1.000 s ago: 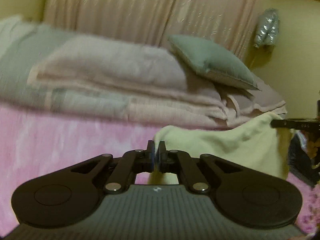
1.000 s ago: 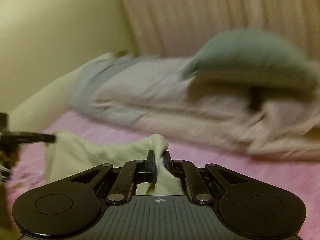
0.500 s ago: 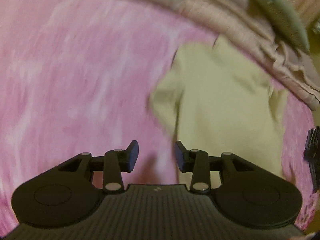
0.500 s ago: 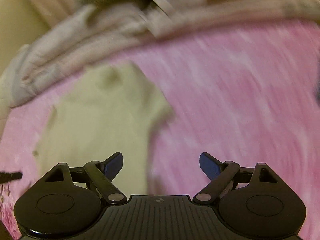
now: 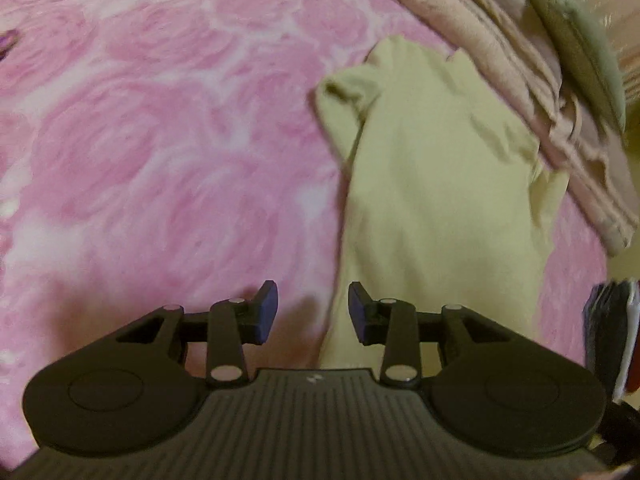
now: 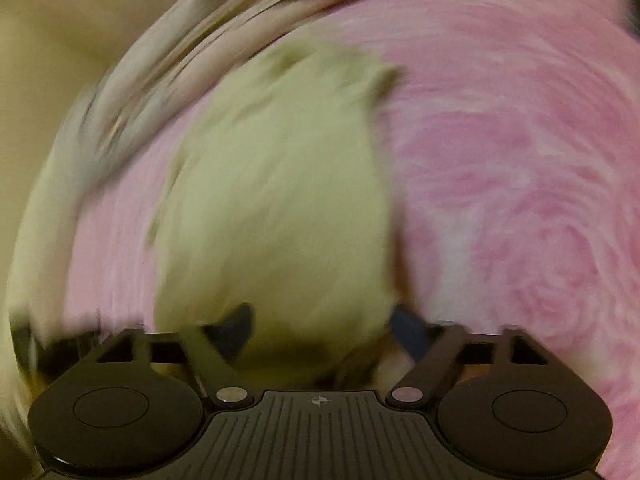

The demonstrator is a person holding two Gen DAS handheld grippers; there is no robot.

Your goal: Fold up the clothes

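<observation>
your left hand-held gripper [image 5: 313, 312] half open and empty beside the yellow shirt [image 5: 436, 184] on the pink bed [image 5: 160, 140], your right hand-held gripper [image 6: 326, 330] opening wide over the shirt, gripping nothing

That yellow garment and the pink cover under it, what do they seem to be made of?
The yellow garment looks like a thin, soft knit, probably cotton: matte, and it lies limp with small wrinkles at the sleeve. The pink cover looks like plush fleece: a fuzzy, faintly shiny pile with a blurred rose pattern. The folded beige blanket behind seems a thicker, napped cloth, stacked in soft layers.
</observation>
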